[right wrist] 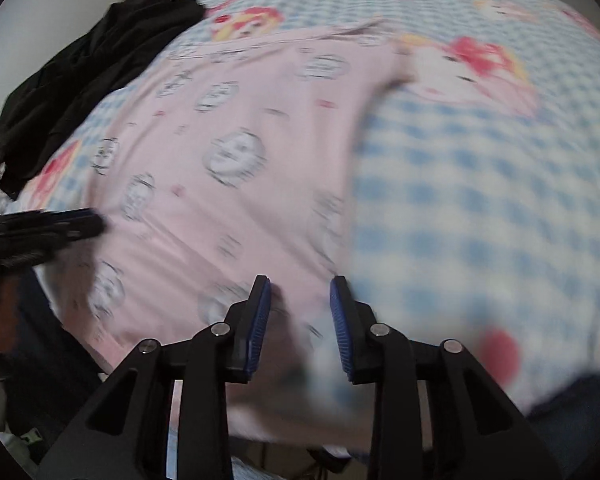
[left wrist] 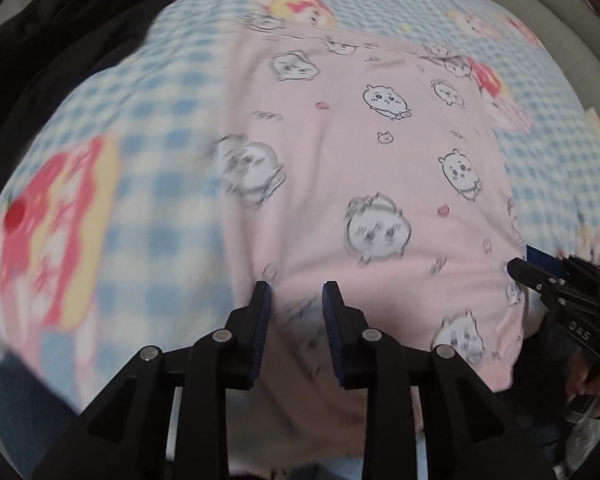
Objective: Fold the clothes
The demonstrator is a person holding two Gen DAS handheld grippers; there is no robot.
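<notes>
A pink garment (left wrist: pixel 360 168) printed with small cartoon animals lies flat on a blue-checked bed sheet (left wrist: pixel 160 168). My left gripper (left wrist: pixel 296 290) hovers open over the garment's near edge, nothing between its fingers. The right gripper (left wrist: pixel 518 266) shows at the garment's right edge in the left wrist view. In the right wrist view the pink garment (right wrist: pixel 228 168) fills the left half, blurred by motion. My right gripper (right wrist: pixel 300 286) stands open over its near right corner. The left gripper (right wrist: pixel 88 220) reaches in from the left edge there.
A black garment (left wrist: pixel 80 32) lies bunched at the far left of the bed; it shows too in the right wrist view (right wrist: pixel 92 64). The checked sheet (right wrist: pixel 480 200) carries red and yellow cartoon prints. A hand (left wrist: pixel 596 384) holds the right gripper.
</notes>
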